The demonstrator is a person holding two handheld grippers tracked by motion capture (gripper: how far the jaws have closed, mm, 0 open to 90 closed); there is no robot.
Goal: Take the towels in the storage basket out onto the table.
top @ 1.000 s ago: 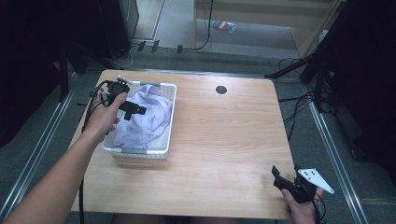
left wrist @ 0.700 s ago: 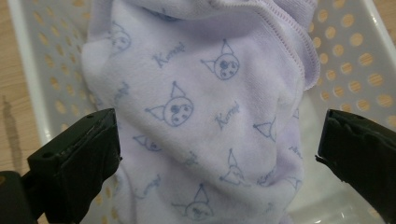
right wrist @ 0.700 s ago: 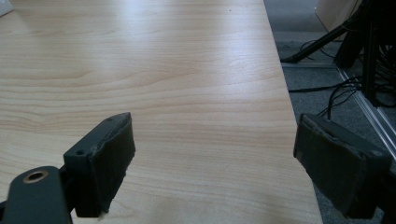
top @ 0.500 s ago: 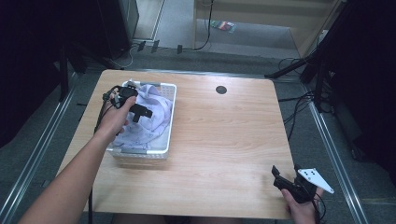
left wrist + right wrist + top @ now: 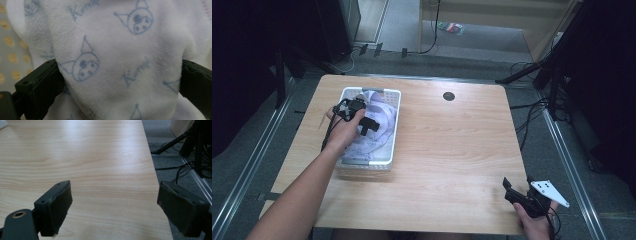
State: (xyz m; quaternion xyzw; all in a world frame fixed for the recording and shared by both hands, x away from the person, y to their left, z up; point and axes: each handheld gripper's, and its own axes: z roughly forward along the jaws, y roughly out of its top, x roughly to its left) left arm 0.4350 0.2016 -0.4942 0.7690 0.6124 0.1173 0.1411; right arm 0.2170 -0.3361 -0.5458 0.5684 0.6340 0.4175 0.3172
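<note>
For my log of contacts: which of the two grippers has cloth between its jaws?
The left gripper, in the white basket: its jaws stand wide on either side of the printed towel. The right gripper is open over bare table.

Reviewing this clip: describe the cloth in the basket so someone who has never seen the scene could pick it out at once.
On the wooden table, look to the left side for the white perforated basket. The towel lies bunched inside it, with the jaws of the left hand-held gripper standing on either side of a fold. It is white terry cloth printed with pale blue cartoon faces and cursive lettering.
</note>
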